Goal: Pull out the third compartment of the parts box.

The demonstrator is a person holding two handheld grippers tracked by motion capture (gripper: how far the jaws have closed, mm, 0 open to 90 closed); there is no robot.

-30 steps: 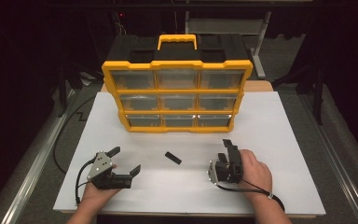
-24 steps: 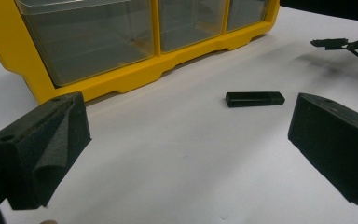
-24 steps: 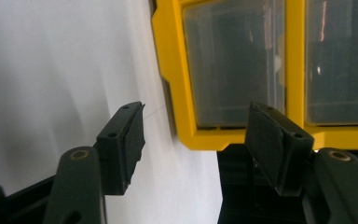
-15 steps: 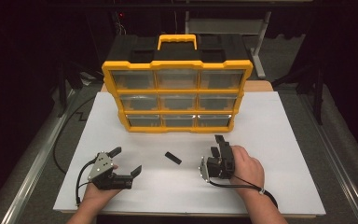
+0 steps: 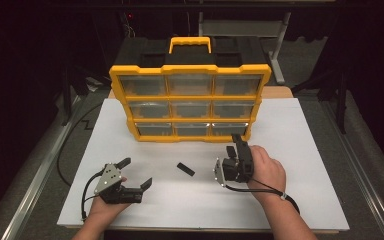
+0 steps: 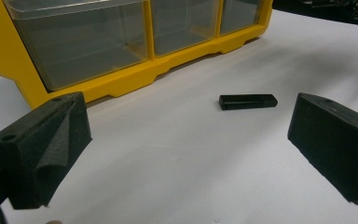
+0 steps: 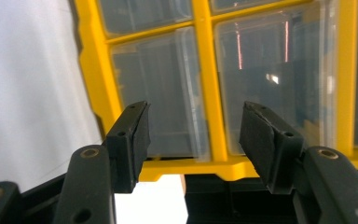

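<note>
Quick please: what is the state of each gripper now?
Left gripper: open, holding nothing.
Right gripper: open, fingers have just been closing, nothing between them.

One yellow box [image 5: 190, 102] with nine clear drawers, three rows of three, at the far side of the table. One small black stick [image 5: 185, 169] lying near the middle. Two grippers, left gripper [image 5: 134, 173] and right gripper [image 5: 237, 145]. One white board [image 5: 300, 165] under everything.
</note>
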